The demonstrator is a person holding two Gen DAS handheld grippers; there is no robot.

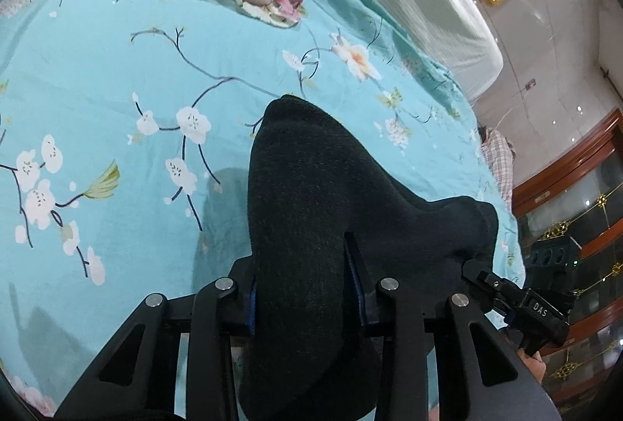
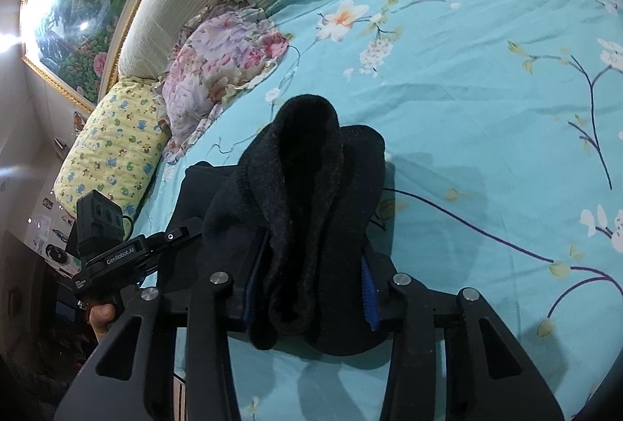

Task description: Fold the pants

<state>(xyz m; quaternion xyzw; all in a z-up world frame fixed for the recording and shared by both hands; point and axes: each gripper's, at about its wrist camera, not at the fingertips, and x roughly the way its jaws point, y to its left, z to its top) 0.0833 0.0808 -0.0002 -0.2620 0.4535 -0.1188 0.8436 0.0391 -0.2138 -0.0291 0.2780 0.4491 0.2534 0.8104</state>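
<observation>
So the pants (image 1: 311, 210) are bunched up dark and thick on the bed (image 1: 117, 90), and an edge of them is pinched in each set of tongs. In the left wrist view the left tongs (image 1: 307, 288) are clamped on a fat fold that humps up over the fingers, and the right tongs (image 1: 518, 300) can be seen just off to the side. In the right wrist view the right tongs (image 2: 307, 288) are squeezed on a fuzzy, doubled-over edge, maybe the waistband, though that can't be told for sure. The bedsheet under it all is a blue one with blossoms, and some pillows (image 2: 117, 148) are piled near the headboard.

Looks like the grab for a fold or a spread-out is what's being done here. For it to go well, both grips should be kept firm, since thick fleecy cloth like this tends to slip out when tugged. The two ends should be lifted together and kept level, with the fabric pulled taut between them so no wrinkles get folded in. Plenty of open sheet is available further out, so the cloth is best laid down there, away from the pillows.
</observation>
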